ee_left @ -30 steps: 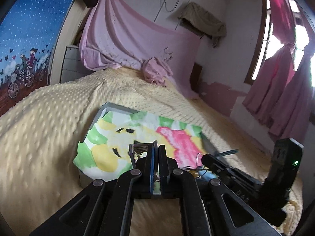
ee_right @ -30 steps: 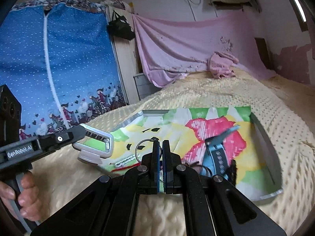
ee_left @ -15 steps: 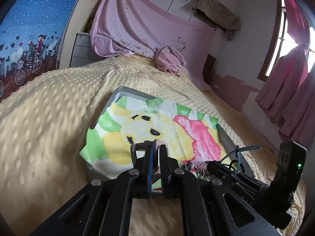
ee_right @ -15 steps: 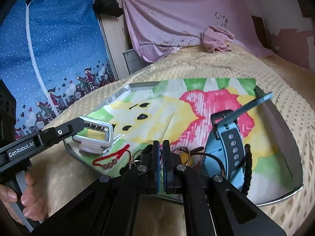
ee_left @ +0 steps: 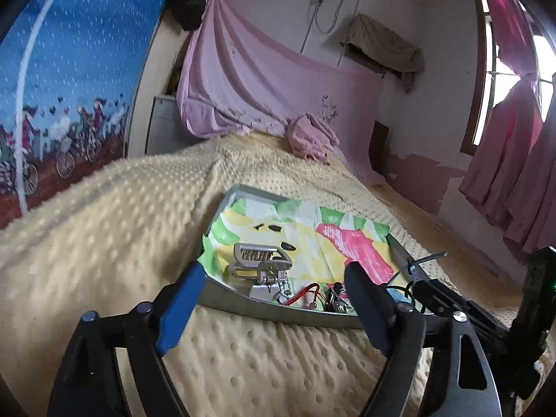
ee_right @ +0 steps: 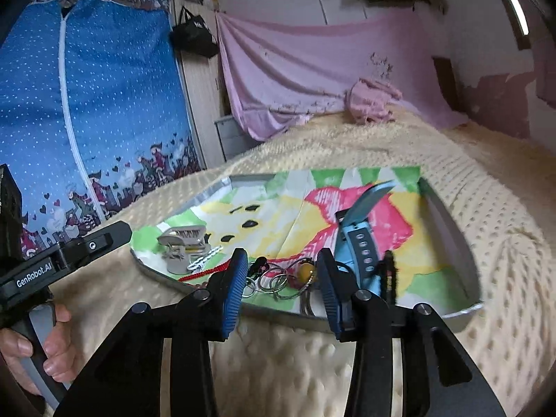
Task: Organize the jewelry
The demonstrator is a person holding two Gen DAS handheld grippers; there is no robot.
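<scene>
A grey metal tray (ee_left: 278, 307) (ee_right: 448, 232) lined with a bright printed cloth lies on the bed. In it lie a silver hair claw clip (ee_left: 259, 259) (ee_right: 182, 243), a red cord bracelet (ee_left: 304, 293) (ee_right: 205, 272), several metal rings with an amber bead (ee_right: 288, 278) and a blue watch (ee_right: 361, 243). My left gripper (ee_left: 271, 307) is open and empty, just short of the tray's near rim, in front of the clip. My right gripper (ee_right: 283, 286) is open and empty, at the near rim in front of the rings.
The tray rests on a yellow dotted blanket (ee_left: 104, 229) covering the bed. A pink sheet (ee_left: 260, 80) hangs on the far wall, with a pink bundle (ee_right: 370, 100) below it. A blue printed curtain (ee_right: 87, 104) is at the left, pink window curtains (ee_left: 514, 160) at the right.
Both grippers have opened and pulled back from the tray. The claw clip left my left gripper and the rings left my right gripper; both now lie in the tray.
</scene>
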